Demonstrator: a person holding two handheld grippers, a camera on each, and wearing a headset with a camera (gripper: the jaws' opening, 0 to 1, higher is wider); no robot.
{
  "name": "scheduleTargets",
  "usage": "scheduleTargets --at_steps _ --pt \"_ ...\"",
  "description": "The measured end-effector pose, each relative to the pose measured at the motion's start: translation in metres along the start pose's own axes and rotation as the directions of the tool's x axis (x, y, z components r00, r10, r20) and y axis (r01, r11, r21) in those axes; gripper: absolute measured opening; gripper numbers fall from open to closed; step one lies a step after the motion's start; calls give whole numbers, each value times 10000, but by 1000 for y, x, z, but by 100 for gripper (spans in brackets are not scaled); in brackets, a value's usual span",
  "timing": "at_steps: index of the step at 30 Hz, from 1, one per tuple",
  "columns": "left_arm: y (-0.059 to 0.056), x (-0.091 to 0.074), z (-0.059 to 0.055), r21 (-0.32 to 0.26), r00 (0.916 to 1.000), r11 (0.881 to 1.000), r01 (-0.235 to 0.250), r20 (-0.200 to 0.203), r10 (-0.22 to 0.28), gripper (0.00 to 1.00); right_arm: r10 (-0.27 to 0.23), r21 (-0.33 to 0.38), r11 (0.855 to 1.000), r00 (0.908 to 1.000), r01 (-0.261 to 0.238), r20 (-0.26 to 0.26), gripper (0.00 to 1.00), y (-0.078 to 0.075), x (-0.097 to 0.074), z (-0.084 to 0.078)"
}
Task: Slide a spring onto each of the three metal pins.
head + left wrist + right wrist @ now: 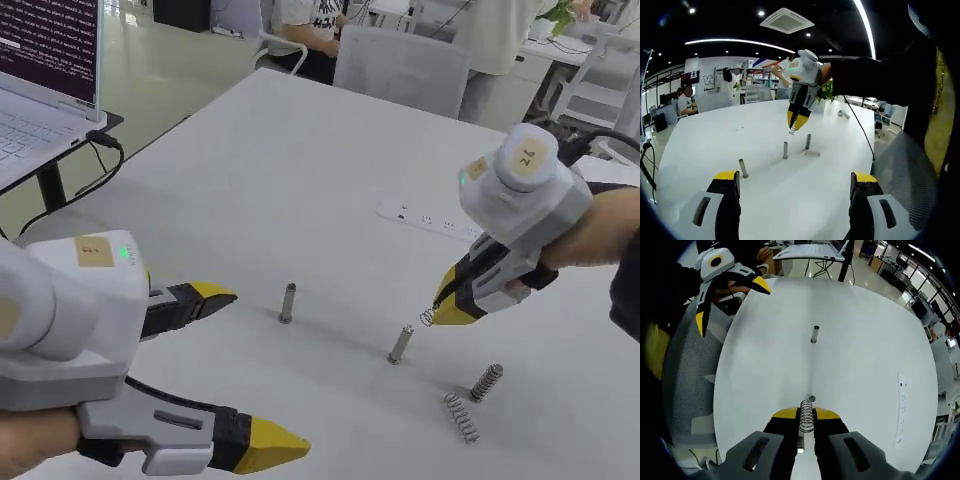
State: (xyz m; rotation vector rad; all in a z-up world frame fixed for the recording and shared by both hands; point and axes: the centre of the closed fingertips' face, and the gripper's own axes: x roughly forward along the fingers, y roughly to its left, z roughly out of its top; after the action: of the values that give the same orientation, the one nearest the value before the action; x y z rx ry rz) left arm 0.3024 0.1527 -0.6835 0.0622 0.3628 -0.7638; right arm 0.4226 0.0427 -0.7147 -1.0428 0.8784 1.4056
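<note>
While the right gripper (455,305) pinches a spring (806,414) between nearly closed jaws, the coil pokes out past the tips. Its free end is close to the top of a bare pin (400,344), which stands at seven o'clock from it in the head view. A far pin (288,302), also bare, stands well apart at ten o'clock of the first. At four o'clock an upright spring (487,381) looks seated on the third pin, with a loose spring (461,416) lying on the table (300,180) just beside it. The left gripper (250,365) is spread wide and empty. The held spring looks light, thin-wired and bendy, and it would likely buckle or flick away if squeezed hard. A gentle hold across the coils near the upper end, leaving the lower end free to line up with the pin, seems best
</note>
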Motion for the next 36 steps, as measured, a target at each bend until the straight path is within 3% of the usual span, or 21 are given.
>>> scheduleTargets --at_steps 10,26,36 --pt "-1 0 -4 75 9999 10000 27 -120 -26 88 211 -352 9991 9971 -238 -733 8 -10 12 -2" --pt "-1 2 -5 74 9997 9999 68 -247 -66 86 592 -567 9961 9895 -671 -1318 8 -10 27 -3" --pt "0 1 -8 2 9997 10000 84 -237 -84 84 596 -604 9957 9856 -699 -1581 8 -12 29 -4"
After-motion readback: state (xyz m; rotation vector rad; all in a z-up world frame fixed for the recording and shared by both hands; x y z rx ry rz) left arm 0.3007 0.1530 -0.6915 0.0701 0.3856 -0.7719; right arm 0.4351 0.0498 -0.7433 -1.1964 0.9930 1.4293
